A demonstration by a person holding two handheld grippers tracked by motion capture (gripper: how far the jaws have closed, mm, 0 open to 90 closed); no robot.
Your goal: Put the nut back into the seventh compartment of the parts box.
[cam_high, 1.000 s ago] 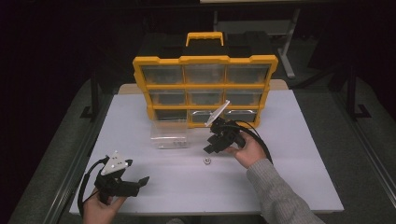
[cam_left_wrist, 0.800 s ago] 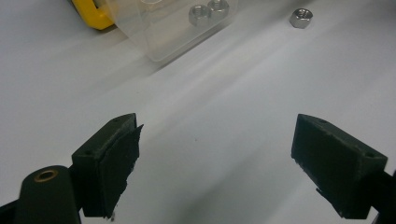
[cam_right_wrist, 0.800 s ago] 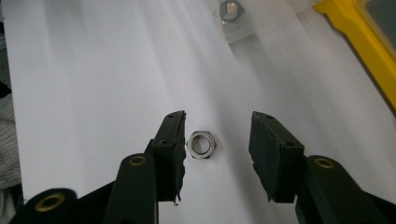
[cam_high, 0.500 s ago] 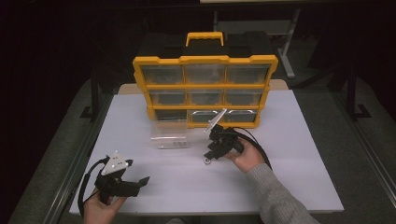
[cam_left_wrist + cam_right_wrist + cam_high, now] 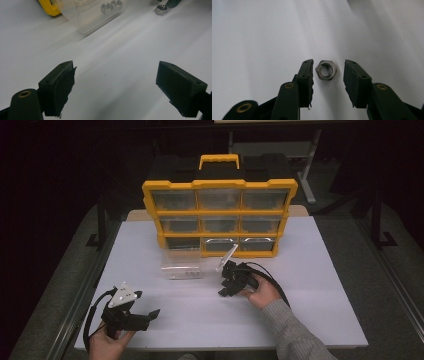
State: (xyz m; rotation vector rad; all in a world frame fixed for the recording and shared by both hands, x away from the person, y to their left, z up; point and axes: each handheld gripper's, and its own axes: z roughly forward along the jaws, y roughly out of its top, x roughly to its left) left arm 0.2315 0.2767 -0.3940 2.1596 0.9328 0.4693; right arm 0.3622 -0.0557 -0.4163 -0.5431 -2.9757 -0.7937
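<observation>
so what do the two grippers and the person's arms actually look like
Both are black handheld tools. The left gripper carries a grey three-cornered plate on top and trails a black cable looping beside the hand. The right gripper trails a black cable curving past the wrist; that arm wears a grey knit sleeve. Up close, the jaws are chunky black blocks with small screw holes, brass-coloured pivot bushings and ragged-edged black pads.

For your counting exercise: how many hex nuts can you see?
3: two hex nuts in the clear drawer, one hex nut on the table between the right gripper jaws. Others may be hidden.
</observation>
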